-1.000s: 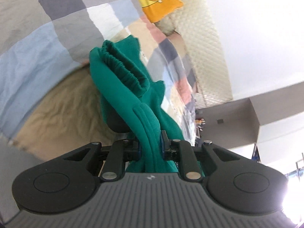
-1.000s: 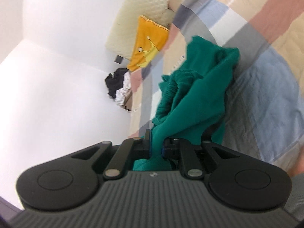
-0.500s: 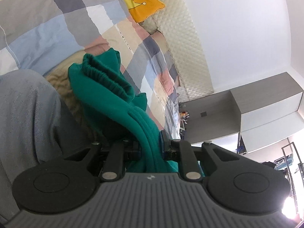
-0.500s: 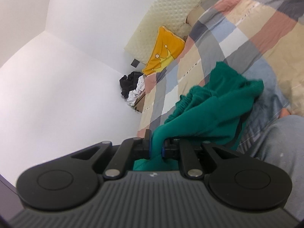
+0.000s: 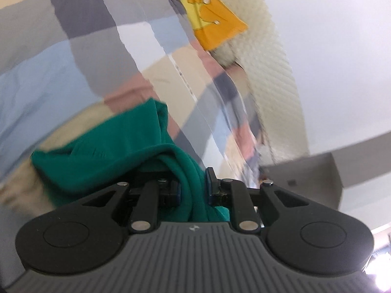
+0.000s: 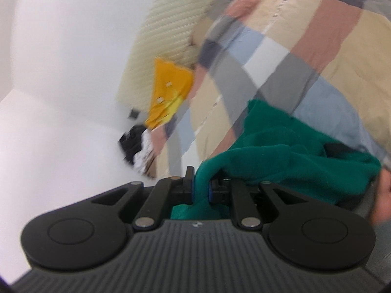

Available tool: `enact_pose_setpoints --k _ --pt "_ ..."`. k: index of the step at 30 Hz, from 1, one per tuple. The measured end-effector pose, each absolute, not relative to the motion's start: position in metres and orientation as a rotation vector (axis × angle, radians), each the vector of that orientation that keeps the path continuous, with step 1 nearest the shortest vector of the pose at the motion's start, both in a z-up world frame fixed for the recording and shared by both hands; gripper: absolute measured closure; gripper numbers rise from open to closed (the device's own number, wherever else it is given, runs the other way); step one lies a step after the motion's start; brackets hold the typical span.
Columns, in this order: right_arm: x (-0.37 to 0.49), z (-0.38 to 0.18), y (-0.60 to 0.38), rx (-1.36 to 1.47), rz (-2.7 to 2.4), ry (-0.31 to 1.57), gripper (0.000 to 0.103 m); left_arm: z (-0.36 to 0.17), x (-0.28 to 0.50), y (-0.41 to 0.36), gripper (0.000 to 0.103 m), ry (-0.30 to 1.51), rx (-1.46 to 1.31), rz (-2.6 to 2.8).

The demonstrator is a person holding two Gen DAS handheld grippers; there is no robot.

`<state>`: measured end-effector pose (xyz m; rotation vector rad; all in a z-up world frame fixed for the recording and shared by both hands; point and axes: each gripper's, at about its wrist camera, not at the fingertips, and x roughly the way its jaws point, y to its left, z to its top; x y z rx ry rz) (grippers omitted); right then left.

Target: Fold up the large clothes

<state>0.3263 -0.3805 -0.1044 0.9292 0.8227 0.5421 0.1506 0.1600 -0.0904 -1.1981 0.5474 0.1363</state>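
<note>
A large green garment [image 5: 114, 151] hangs bunched over a checked bedspread [image 5: 73, 56]. My left gripper [image 5: 191, 188] is shut on a thick fold of it, and the cloth spills left in front of the jaws. In the right wrist view the same green garment [image 6: 293, 161] drapes to the right, with my right gripper [image 6: 200, 185] shut on a thinner edge of it. Both views are blurred by motion. The rest of the garment is hidden below the grippers.
The bed's checked cover [image 6: 281, 56] fills most of both views. An orange crown pillow [image 5: 210, 24] leans on a cream padded headboard [image 5: 273, 56]. A dark and white pile of clothes [image 6: 136, 146] lies by the white wall. A hand [image 6: 383, 195] shows at the right edge.
Both grippers swung with the garment: half a second ago grey trouser legs filled the near corners, now the bedspread does. The ribbed cuff has dropped out of sight. Both grips have held.
</note>
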Motion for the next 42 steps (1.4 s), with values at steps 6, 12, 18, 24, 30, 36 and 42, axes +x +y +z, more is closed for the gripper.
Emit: enact_pose_setpoints --k 6,12,18,24,30,36,42 --pt "0.396 -0.136 -0.351 0.965 0.433 0.868 0.090 -0.123 0.238 0.172 0.085 0.579 -1.167 0.243" --pt "0.461 -0.186 -0.333 1.011 0.348 0.919 0.090 -0.171 0.314 0.186 0.086 0.618 -1.085 0.262" --pt "0.503 -0.230 -0.318 0.942 0.378 0.946 0.090 -0.207 0.363 0.202 0.086 0.602 -0.967 0.204" --pt "0.535 -0.252 -0.304 0.937 0.390 0.951 0.090 -0.226 0.395 0.216 0.086 0.584 -0.928 0.181" --pt "0.556 -0.278 -0.302 0.992 0.365 1.005 0.089 -0.253 0.411 0.225 0.086 0.606 -0.951 0.183" --pt "0.552 -0.274 -0.304 0.996 0.390 1.010 0.087 -0.249 0.407 0.223 0.085 0.611 -0.925 0.131" --pt "0.536 -0.259 -0.306 1.013 0.491 0.983 0.062 -0.228 0.389 0.214 0.039 0.564 -0.911 0.054"
